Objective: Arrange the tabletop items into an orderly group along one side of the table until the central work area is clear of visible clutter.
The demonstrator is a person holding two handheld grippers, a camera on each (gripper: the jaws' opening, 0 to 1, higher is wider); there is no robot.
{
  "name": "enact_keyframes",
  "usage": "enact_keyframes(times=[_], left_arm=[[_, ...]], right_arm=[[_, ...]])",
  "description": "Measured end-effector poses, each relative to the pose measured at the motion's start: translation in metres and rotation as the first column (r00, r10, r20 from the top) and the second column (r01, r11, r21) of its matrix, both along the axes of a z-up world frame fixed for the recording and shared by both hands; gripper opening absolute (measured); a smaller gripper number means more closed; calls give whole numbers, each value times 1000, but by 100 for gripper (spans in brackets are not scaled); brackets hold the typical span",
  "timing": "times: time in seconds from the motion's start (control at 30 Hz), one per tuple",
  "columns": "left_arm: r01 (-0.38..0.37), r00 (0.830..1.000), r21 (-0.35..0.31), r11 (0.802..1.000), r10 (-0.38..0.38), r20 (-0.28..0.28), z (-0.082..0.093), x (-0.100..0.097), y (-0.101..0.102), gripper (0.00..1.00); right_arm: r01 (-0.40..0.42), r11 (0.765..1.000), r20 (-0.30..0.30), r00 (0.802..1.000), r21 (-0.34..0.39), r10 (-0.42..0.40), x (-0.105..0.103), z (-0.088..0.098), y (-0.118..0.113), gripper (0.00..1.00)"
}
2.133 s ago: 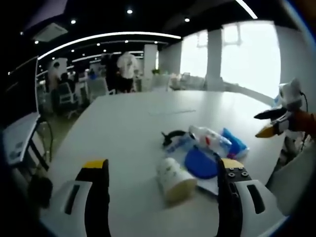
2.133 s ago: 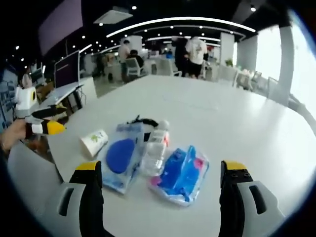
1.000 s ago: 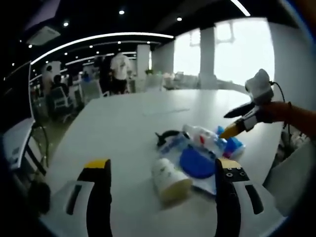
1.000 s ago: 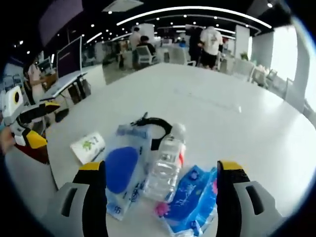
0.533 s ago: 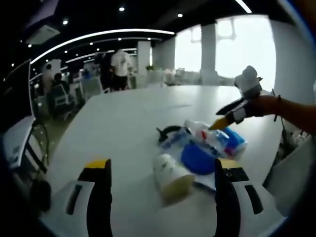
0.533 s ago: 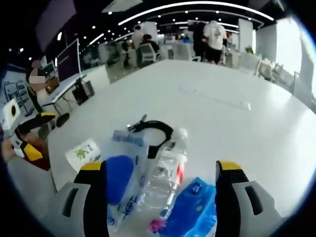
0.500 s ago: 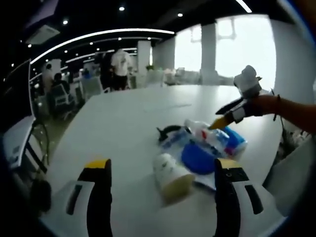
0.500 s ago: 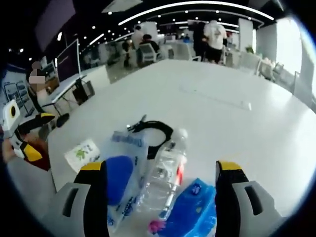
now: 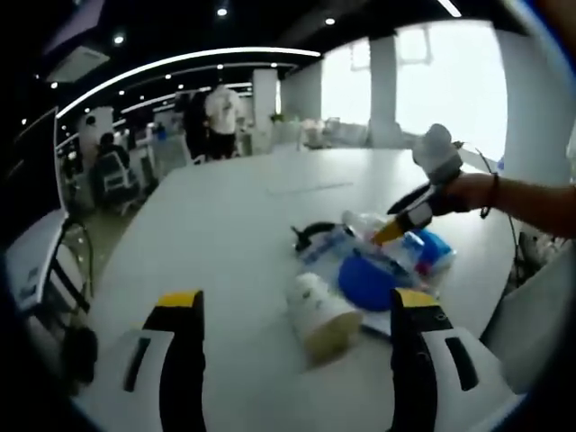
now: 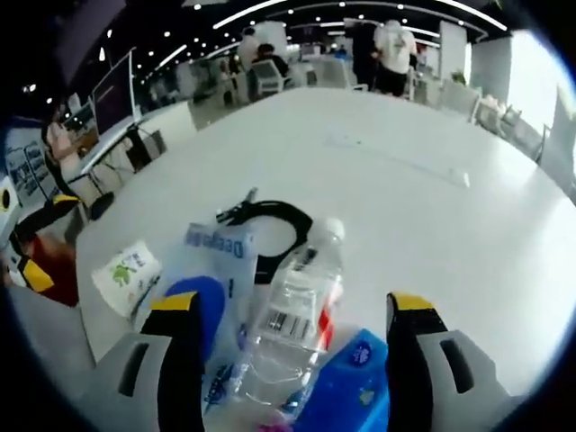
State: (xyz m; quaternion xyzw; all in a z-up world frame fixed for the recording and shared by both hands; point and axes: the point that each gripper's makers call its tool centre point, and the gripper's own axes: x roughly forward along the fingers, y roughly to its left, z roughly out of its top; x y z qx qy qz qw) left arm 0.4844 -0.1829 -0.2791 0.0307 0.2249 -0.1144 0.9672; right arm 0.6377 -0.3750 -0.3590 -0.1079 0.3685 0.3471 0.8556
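Right gripper [image 10: 285, 337], jaws apart, over clear water bottle [image 10: 292, 315] on white table [image 10: 423, 216].

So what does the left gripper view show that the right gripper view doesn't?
Left gripper view: the right tongs over the pile, the right forearm. Right gripper view: the left tongs at the table edge, a barcode on the bottle. Both: bottle, cup, cable, blue pouch, tissue pack, table.

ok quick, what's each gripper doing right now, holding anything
Left gripper: open, holding nothing, paper cup between its fingers.
Right gripper: open, holding nothing, fingers either side of the water bottle.
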Motion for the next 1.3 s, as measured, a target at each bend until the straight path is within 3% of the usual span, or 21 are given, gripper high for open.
enact_keyframes(times=[0.27, 0.47, 0.73, 1.07, 1.3], left_arm=[[10, 1000, 14, 1000, -10, -4, -1, -1, -1, 82], [2, 1000, 4, 1000, -2, 5, 2, -1, 0, 81], [6, 1000, 5, 1000, -6, 10, 4, -1, -1, 81], [7, 1000, 4, 1000, -7, 17, 6, 0, -1, 80], [16, 1000, 4, 1000, -16, 18, 6, 0, -4, 79]], right_arm=[[29, 1000, -1, 1000, -7, -29, 3, -11, 1, 73], [61, 998, -33, 998, -14, -62, 2, -20, -1, 64], [124, 992, -63, 990, -18, -125, 1, -24, -1, 45], [193, 981, -68, 979, -4, -193, 5, -23, -4, 40], [184, 983, -13, 983, 5, -184, 4, -17, -8, 37]])
